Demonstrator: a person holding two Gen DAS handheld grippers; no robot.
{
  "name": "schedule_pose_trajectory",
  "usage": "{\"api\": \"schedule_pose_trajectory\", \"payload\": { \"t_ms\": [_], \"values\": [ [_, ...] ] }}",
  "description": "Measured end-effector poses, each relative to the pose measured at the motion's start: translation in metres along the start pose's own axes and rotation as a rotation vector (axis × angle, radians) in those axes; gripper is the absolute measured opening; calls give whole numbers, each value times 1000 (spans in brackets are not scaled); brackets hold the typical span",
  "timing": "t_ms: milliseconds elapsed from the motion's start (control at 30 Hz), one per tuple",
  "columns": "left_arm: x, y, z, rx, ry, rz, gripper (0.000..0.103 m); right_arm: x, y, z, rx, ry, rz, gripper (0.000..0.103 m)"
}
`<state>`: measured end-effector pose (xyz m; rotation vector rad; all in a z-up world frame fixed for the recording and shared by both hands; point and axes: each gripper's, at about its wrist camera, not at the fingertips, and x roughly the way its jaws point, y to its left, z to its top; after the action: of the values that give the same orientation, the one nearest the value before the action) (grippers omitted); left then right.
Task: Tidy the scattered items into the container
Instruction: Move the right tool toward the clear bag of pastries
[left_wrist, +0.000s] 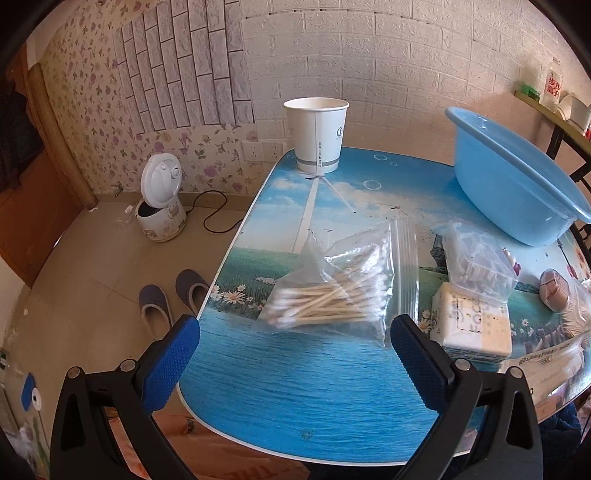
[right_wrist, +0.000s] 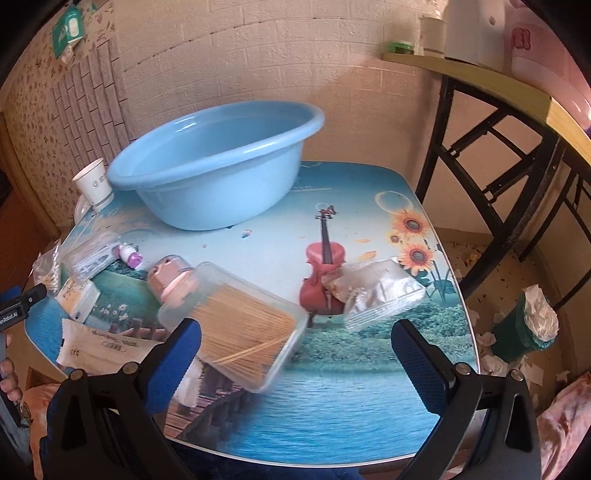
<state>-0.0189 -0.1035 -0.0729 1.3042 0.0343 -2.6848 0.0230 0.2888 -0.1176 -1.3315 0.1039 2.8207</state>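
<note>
The left gripper (left_wrist: 295, 354) has its blue-padded fingers (left_wrist: 170, 363) spread wide with nothing between them, hovering over the near edge of the printed table (left_wrist: 295, 398). Straight ahead at twelve o'clock, just beyond the fingertips, lies a zip bag of cotton swabs (left_wrist: 340, 291), flat on the table and touching neither pad. At about two o'clock from the right finger sits a small white tissue pack (left_wrist: 474, 325), with a crumpled clear bag (left_wrist: 476, 258) resting on its far end. Further out at one o'clock stands the blue basin (left_wrist: 517, 177), and at twelve o'clock, near the table's far edge, an upright paper cup (left_wrist: 316, 134). The right gripper (right_wrist: 295, 354) is likewise open, its fingers (right_wrist: 419, 363) well apart and gripping nothing. A clear box of toothpicks (right_wrist: 240, 325) lies tilted at about eleven o'clock, its near corner just beside the left finger; whether it touches the pad I cannot tell. Behind the box is a small brown bottle (right_wrist: 170, 277) on its side. At one o'clock lies a crumpled clear packet (right_wrist: 373, 291), apart from the right finger. The basin (right_wrist: 218, 166) stands at eleven o'clock toward the far side, well apart from both fingers, and holds none of the items as far as its visible inside shows.
</note>
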Motion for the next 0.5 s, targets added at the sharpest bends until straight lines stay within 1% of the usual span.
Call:
{"api": "schedule_pose_trajectory", "payload": {
  "t_ms": [167, 267, 500],
  "values": [
    [11, -5, 4, 7, 9, -5, 103, 6, -26, 1, 98, 13, -28, 103],
    [17, -8, 6, 15, 13, 2, 103, 7, -29, 2, 108, 12, -48, 103],
    [27, -10, 11, 14, 19, -2, 103, 14, -32, 7, 109, 7, -57, 103]
  ]
}}
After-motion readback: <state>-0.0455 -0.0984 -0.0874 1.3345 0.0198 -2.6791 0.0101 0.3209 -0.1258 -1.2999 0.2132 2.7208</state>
